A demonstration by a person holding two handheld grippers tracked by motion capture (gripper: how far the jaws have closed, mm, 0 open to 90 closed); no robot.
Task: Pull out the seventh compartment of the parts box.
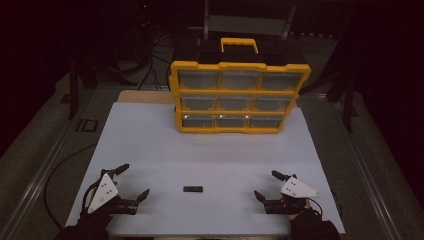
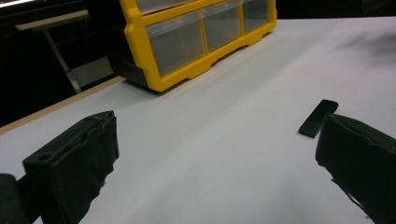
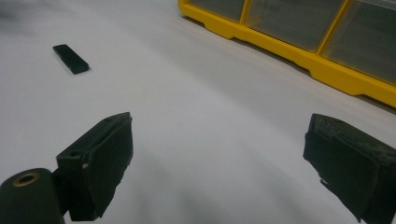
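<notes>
Centrally near the white desk's (image 1: 150, 140) front edge lies the small flat black rectangular bar (image 1: 192, 189), bare surface around it, between the wide-open, empty left claw (image 1: 132, 182) and right claw (image 1: 266, 186); the yellow plastic drawer organiser (image 1: 239, 95) stands far back.

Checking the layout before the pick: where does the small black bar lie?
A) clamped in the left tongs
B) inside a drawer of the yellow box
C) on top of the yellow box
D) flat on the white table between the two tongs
D: the small black bar lies flat on the white table, between the left tongs and the right tongs, touching neither.
</notes>
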